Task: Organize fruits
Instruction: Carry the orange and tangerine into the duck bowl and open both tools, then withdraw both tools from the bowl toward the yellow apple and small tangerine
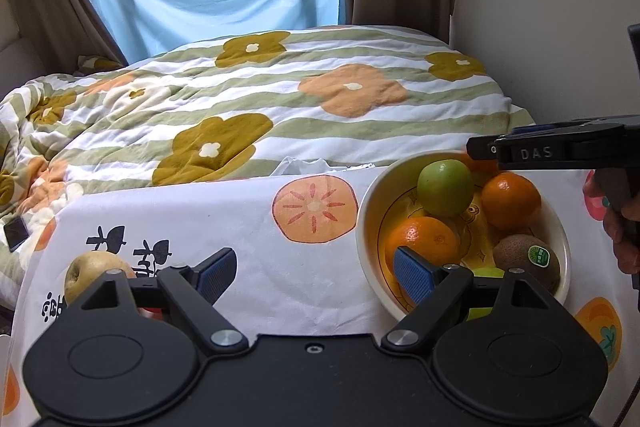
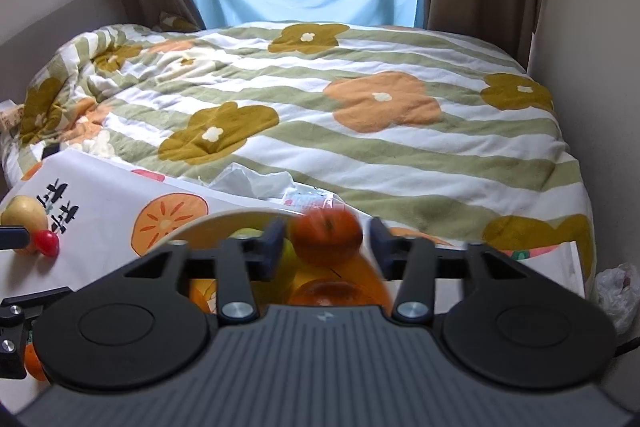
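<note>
Over the bowl (image 2: 208, 227) near the table's right edge, my right gripper (image 2: 326, 247) stands wide open with a blurred orange fruit (image 2: 326, 237) loose between its fingers, while my left gripper (image 1: 314, 273) gapes empty, a pear (image 1: 90, 275) by the left edge.

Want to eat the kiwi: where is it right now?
In the left wrist view, the kiwi lies inside the bowl at its near right, beside an orange.
</note>
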### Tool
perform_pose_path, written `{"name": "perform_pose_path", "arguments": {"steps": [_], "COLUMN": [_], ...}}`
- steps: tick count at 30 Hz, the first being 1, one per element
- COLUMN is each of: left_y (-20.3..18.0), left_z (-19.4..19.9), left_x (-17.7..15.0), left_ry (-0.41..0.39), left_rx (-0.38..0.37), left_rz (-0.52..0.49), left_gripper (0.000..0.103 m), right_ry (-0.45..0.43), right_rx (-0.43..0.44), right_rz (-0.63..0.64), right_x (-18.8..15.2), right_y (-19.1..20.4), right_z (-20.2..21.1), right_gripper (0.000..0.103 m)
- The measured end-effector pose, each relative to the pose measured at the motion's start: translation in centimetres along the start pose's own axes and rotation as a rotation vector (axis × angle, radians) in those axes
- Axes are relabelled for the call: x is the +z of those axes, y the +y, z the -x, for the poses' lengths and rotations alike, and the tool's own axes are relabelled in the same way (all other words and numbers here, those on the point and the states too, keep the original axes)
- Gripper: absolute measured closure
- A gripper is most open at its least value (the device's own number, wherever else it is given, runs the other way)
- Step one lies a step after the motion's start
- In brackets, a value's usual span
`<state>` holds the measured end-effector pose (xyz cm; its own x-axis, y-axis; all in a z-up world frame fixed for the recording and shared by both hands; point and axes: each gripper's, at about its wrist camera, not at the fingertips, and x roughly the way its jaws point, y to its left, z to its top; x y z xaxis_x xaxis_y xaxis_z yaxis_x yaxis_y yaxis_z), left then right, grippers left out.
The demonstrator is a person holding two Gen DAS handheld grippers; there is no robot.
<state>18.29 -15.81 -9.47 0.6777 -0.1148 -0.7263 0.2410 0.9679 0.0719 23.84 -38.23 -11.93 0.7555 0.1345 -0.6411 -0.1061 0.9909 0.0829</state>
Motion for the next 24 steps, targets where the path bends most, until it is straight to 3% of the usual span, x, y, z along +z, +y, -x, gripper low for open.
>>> {"name": "perform_pose_path", "arguments": {"steps": [1,2,13,24], "left_y": [0.0,0.0,0.0,2.8], "left_z": [0.0,0.1,1.9,8.2], "left_x": [0.0,0.0,0.1,-1.3], "left_ry": [0.000,-0.001,-0.032,-0.120], "left_rx": [0.000,0.002,0.023,0.113], "left_rz": [0.001,0.002,0.021,0.125], "left_gripper": [0.014,0.014,0.014,0.014], "right_ry": [-0.013,-0.024,-0.034,-0.031], "right_rx": [-0.007,-0.009,-0.018,0.022], "right_rz": [-0.005,-0.009,-0.020,-0.013], "right_x": [-0.1,-0.1,-0.2,0.2], "right_y": [-0.1,-0.2,-0.4,3.0], "right_z": [0.3,0.6,3.5,8.1], "right_gripper": [0.006,0.000,0.000,0.000]}}
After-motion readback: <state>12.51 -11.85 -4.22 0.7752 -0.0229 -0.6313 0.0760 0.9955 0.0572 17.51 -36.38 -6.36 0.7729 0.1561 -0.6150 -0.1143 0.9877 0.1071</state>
